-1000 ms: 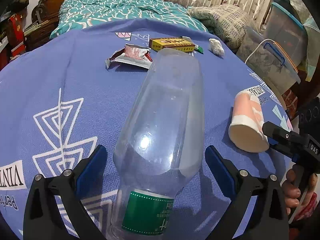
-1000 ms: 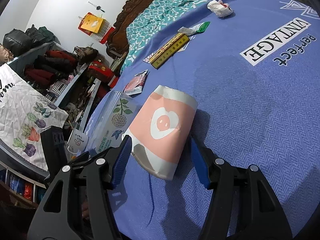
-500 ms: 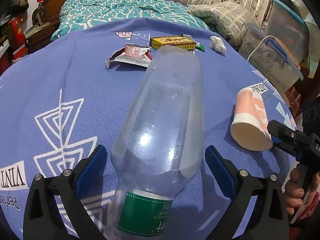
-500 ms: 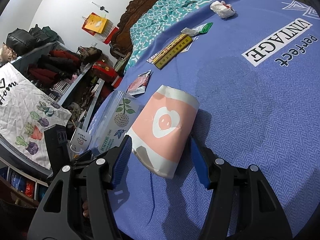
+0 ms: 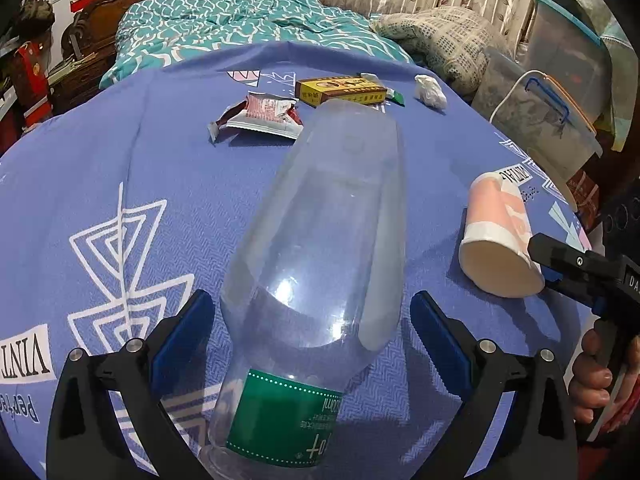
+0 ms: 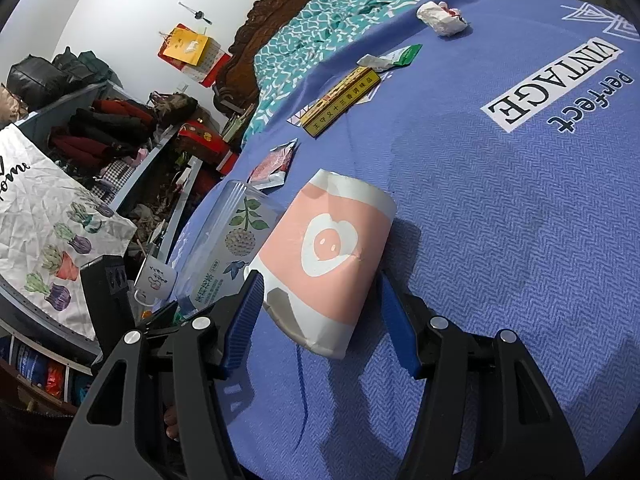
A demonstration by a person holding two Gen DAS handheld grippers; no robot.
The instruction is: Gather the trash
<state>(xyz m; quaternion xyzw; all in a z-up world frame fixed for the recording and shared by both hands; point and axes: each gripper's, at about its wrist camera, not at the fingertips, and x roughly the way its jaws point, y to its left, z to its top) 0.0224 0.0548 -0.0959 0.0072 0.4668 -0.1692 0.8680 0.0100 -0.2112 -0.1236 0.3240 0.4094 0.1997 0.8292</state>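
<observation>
A clear plastic bottle (image 5: 320, 240) with a green label lies on the blue tablecloth (image 5: 120, 140), base pointing away from me. My left gripper (image 5: 312, 336) straddles its lower body, open, with a thin gap at each blue pad. The bottle (image 6: 236, 240) also shows at the left of the right wrist view. A pink and white paper cup (image 6: 332, 248) lies on its side, mouth towards me. My right gripper (image 6: 320, 316) is shut on it near the rim. In the left wrist view the cup (image 5: 500, 240) lies at the right, one right finger (image 5: 560, 260) against its rim.
Further back on the cloth lie a red and white wrapper (image 5: 260, 114), a yellow box (image 5: 340, 90), a green and white sachet (image 5: 394, 96) and a crumpled white paper (image 5: 430, 92). Plastic storage bins (image 5: 540, 128) stand past the right edge. A bed with a teal quilt (image 5: 240, 28) lies behind.
</observation>
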